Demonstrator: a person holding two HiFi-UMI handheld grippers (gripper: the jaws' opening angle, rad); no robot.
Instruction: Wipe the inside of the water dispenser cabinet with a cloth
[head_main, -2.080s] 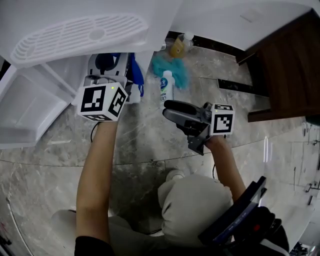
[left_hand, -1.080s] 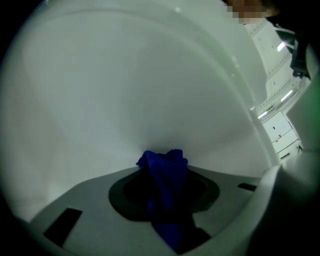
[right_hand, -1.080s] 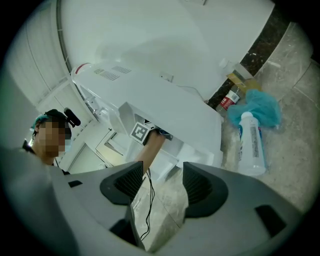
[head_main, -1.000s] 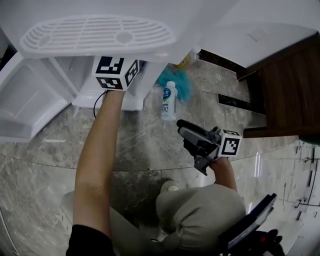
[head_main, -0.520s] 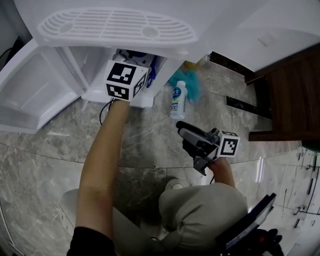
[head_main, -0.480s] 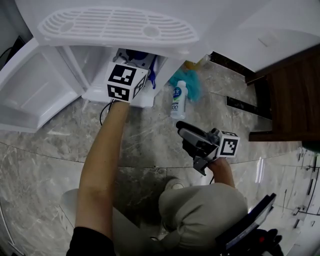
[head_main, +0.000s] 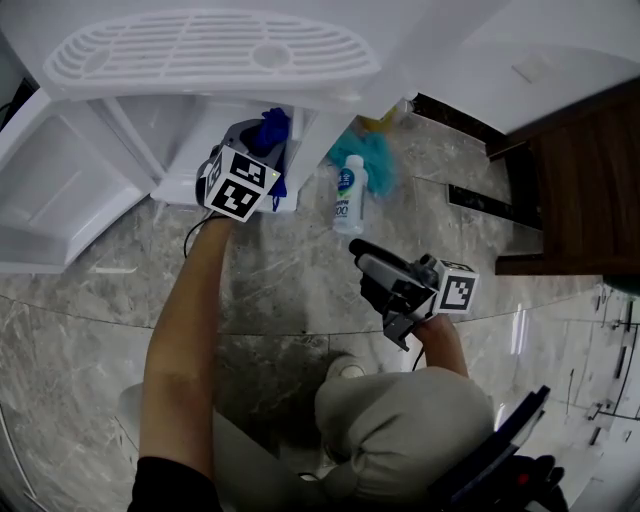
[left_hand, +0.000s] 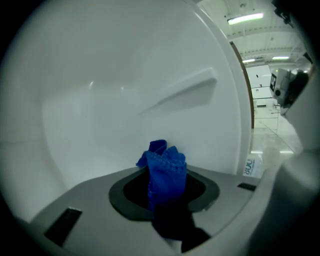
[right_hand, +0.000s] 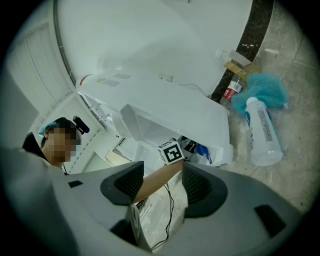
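The white water dispenser (head_main: 150, 60) stands at the upper left of the head view, its lower cabinet (head_main: 190, 150) open. My left gripper (head_main: 260, 150) reaches into that opening, shut on a bunched blue cloth (head_main: 270, 128). In the left gripper view the blue cloth (left_hand: 162, 167) sticks up from the left gripper (left_hand: 167, 210), close to the cabinet's white inner wall (left_hand: 125, 90). My right gripper (head_main: 362, 255) hangs open and empty over the floor, apart from the dispenser. The right gripper view shows the right gripper (right_hand: 157, 182) with only the distant left arm seen through its gap.
A white plastic bottle (head_main: 345, 195) lies on the marble floor beside a teal fluffy cloth (head_main: 365, 155) and a yellow bottle (head_main: 385, 118). The cabinet's door (head_main: 50, 190) swings out at left. Dark wooden furniture (head_main: 570, 170) stands at right. The drip grille (head_main: 210, 50) overhangs the opening.
My left gripper has dropped from just under the drip grille down into the lower cabinet opening, carrying the blue cloth. The right gripper has stayed in place.
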